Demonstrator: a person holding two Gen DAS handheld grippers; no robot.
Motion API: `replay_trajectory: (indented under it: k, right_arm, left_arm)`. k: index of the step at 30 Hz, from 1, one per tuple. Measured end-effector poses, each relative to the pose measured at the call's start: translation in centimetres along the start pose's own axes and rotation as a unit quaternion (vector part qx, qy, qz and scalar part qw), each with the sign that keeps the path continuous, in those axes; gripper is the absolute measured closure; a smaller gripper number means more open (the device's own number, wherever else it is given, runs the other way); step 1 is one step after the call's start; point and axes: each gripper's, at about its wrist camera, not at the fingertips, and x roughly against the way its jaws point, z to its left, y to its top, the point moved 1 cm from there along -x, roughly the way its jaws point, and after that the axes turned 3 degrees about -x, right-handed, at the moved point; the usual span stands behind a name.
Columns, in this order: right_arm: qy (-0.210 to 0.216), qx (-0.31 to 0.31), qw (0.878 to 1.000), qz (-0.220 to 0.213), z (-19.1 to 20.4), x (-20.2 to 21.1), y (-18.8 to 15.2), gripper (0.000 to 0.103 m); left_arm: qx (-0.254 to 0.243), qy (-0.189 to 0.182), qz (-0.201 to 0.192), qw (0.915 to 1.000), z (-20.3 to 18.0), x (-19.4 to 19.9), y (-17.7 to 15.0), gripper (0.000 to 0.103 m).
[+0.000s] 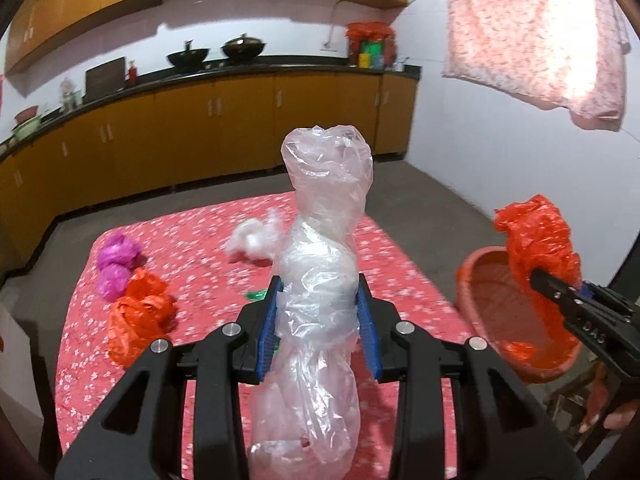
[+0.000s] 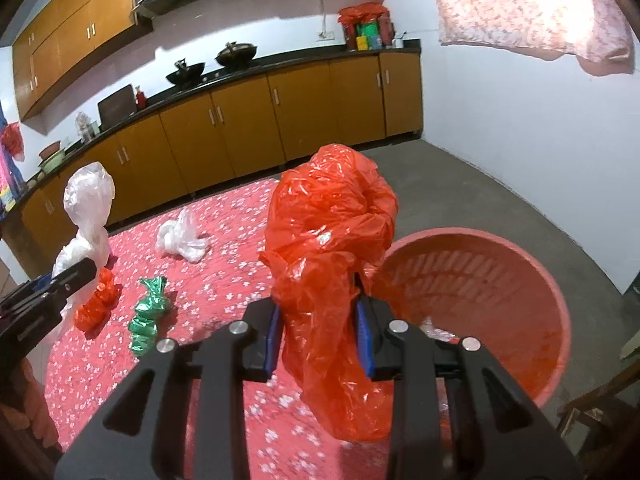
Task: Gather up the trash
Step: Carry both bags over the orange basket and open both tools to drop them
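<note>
My left gripper (image 1: 319,312) is shut on a crumpled clear plastic bag (image 1: 320,240) that stands up between its blue pads, lifted above the red flowered tablecloth (image 1: 192,240). My right gripper (image 2: 320,320) is shut on a crumpled red plastic bag (image 2: 332,240), held just left of the pink round basket (image 2: 520,264). In the left wrist view that red bag (image 1: 536,244) hangs over the basket's rim (image 1: 472,264). On the cloth lie a white bag (image 2: 180,238), a green bag (image 2: 148,316), a red bag (image 1: 138,316) and purple bags (image 1: 116,260).
The basket stands off the table's right edge, with some scraps inside it. A wooden stool (image 2: 600,412) is at the lower right. Orange kitchen cabinets (image 2: 240,120) with woks line the far wall. A pink cloth (image 1: 536,36) hangs overhead at the right.
</note>
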Motion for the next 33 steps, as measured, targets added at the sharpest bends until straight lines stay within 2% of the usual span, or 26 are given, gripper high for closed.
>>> replay_trajectory:
  k: [13, 33]
  right_arm:
    - [-0.047, -0.020, 0.999, -0.010, -5.4, 3.4, -0.7, 0.072]
    - [-0.075, -0.048, 0.996, -0.002, -9.6, 3.1, -1.2, 0.072]
  left_arm:
    - [-0.040, -0.051, -0.001, 0.9979, -5.9, -0.1, 0.1, 0.067]
    - [-0.079, -0.085, 0.014, 0.9932, -11.5, -1.7, -0.3, 0.067]
